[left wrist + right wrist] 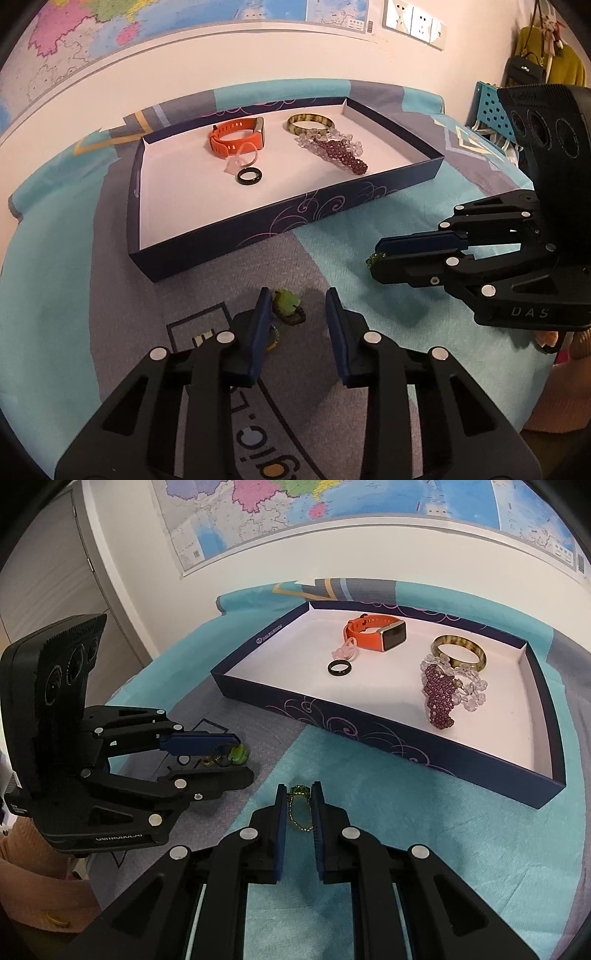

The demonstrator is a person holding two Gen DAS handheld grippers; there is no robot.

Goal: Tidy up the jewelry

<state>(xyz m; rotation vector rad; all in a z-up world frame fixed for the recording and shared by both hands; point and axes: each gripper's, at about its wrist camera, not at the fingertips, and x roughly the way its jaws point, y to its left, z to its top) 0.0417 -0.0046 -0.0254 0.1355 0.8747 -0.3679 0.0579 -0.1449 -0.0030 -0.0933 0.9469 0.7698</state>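
Observation:
A dark blue tray (332, 206) with a white floor holds an orange smartwatch (236, 136), a pink ring (245, 155), a black ring (249, 176), a striped bangle (310, 123), clear beads (332, 138) and purple beads (343, 155). The tray (406, 738) also shows in the right wrist view. My left gripper (297, 299) is open, low over the cloth, with a green pendant (287, 301) by its left finger. My right gripper (299, 794) is shut on a green-stone gold chain (300, 805), in front of the tray.
A teal and grey cloth (369, 302) covers the table. A gold and dark piece (212, 761) lies under the left gripper's fingers. A wall with a map (332, 513) stands behind. Bags and clothes (535, 59) hang at the far right.

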